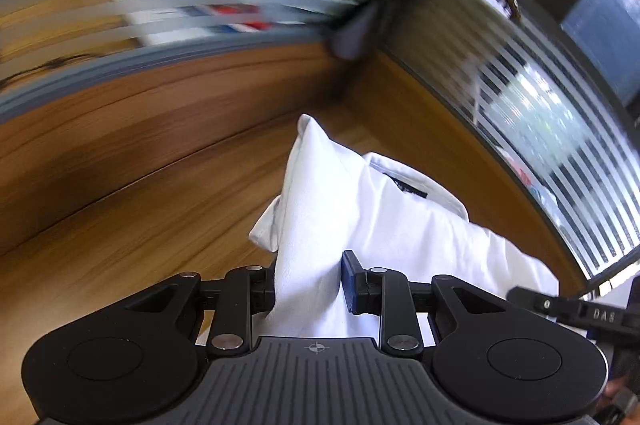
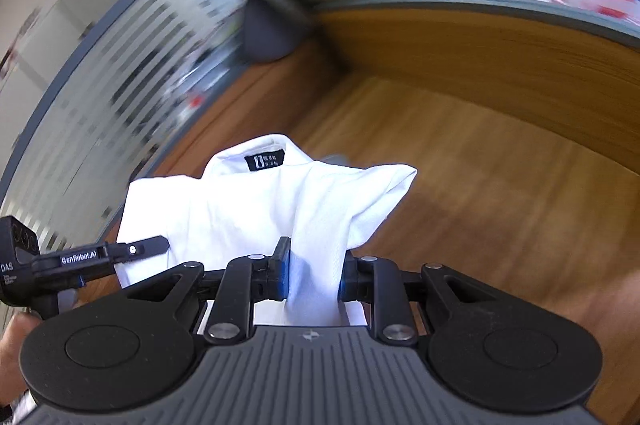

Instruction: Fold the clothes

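Left gripper (image 1: 308, 285) is clamping a bunched fold of the white shirt (image 1: 360, 217), fabric pinched between the blue pads (image 1: 351, 281) and rising in a peak ahead of them. Right gripper (image 2: 312, 275) is pinching another fold of the same shirt (image 2: 280, 201) the same way, pads pressing the cloth from both sides. Shirt is hanging between the two grippers, lifted over the wooden table (image 1: 140, 185), collar facing away with the black neck label (image 2: 269, 159) showing in the right wrist view. Each gripper is showing at the edge of the other's view: right one (image 1: 576, 309) low right, left one (image 2: 60, 261) low left, close beside each other. Background is smeared with motion blur: striped frosted glass partition (image 1: 560, 153) is running along the table's far edge.
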The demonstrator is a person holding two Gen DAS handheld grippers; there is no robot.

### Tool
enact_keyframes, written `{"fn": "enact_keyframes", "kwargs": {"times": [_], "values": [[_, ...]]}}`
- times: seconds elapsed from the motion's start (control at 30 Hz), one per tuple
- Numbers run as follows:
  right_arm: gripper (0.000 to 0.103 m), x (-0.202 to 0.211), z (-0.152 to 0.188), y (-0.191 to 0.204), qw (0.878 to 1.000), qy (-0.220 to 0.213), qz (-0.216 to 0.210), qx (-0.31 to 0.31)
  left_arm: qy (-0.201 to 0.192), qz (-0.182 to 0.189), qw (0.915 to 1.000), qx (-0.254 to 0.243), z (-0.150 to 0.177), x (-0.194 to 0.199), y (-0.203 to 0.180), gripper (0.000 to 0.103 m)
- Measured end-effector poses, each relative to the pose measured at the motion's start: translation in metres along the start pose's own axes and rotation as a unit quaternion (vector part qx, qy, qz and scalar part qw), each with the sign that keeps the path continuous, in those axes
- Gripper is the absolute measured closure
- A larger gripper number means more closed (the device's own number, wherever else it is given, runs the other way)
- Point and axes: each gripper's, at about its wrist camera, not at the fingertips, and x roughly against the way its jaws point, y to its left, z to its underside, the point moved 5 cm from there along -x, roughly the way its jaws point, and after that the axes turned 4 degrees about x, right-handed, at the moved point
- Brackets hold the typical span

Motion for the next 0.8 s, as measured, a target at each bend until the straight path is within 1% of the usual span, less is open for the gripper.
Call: {"fn": "enact_keyframes", "kwargs": {"times": [0.13,0.37,0.47,0.6,0.7,0.8], "values": [[0.079,-0.01,-0.014,-0.046,0.999,-0.013,0.018,-0.036,0.024,-0.019,0.999,-0.033,-0.028,-0.048,-0.029,0.074],[0.079,-0.05,-0.044,-0.095,0.994,-0.039,0.033,-0.092,0.045,-0.031,0.9958,-0.074,-0.074,-0.122,-0.06,0.075],[0.079,-0.08,-0.057,-0.111,0.99,-0.037,0.031,-0.132,0.051,-0.042,0.9942,-0.085,-0.091,-0.148,-0.066,0.075],[0.079,-0.106,-0.065,-0.121,0.985,-0.046,0.029,-0.162,0.049,-0.07,0.9908,-0.105,-0.108,-0.171,-0.067,0.074],[0.077,-0.117,-0.068,-0.122,0.985,-0.052,0.03,-0.161,0.046,-0.087,0.9889,-0.111,-0.116,-0.18,-0.062,0.072],[0.067,-0.122,-0.068,-0.121,0.987,-0.054,0.035,-0.151,0.041,-0.104,0.9839,-0.139,-0.115,-0.18,-0.062,0.065]]}}
